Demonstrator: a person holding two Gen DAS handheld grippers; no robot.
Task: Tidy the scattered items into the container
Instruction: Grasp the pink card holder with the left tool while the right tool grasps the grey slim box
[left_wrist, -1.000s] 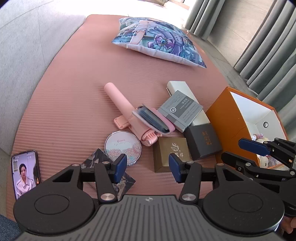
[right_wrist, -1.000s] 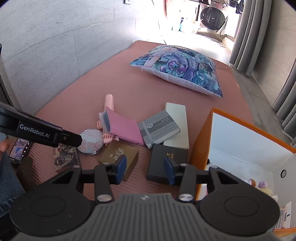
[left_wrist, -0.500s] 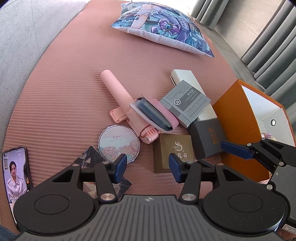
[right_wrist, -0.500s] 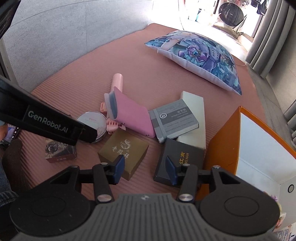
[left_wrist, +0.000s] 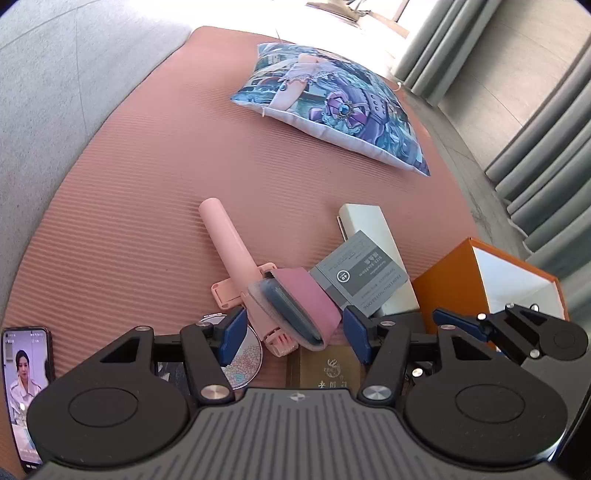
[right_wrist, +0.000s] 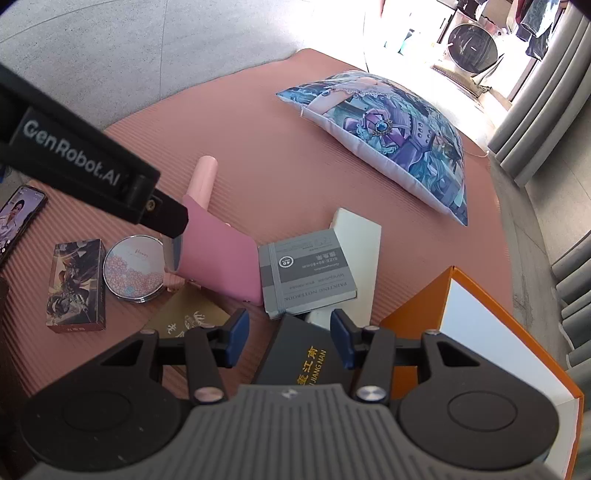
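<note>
Scattered items lie on a pink mat. My left gripper (left_wrist: 294, 338) hangs over the pink wallet (left_wrist: 295, 306), which lies between its opening jaws with neither pad pressing on it. That wallet rests on a pink tube (left_wrist: 225, 236). My right gripper (right_wrist: 289, 336) stands open just above a black box with gold letters (right_wrist: 306, 354), beside the orange container (right_wrist: 417, 314). A grey notebook (right_wrist: 306, 273) leans on a white box (right_wrist: 358, 236). A gold box (right_wrist: 188, 317), a round compact (right_wrist: 133, 269) and a card box (right_wrist: 75, 284) lie to the left.
A printed pillow (left_wrist: 332, 107) lies at the far end of the mat. A phone (left_wrist: 24, 369) with its screen lit rests at the mat's left edge. Grey curtains (left_wrist: 546, 155) hang on the right. The left gripper's arm (right_wrist: 85, 162) crosses the right wrist view.
My left gripper has come forward over the pink wallet and its jaws have widened. My right gripper has moved in over the black box, closer to the orange container.
</note>
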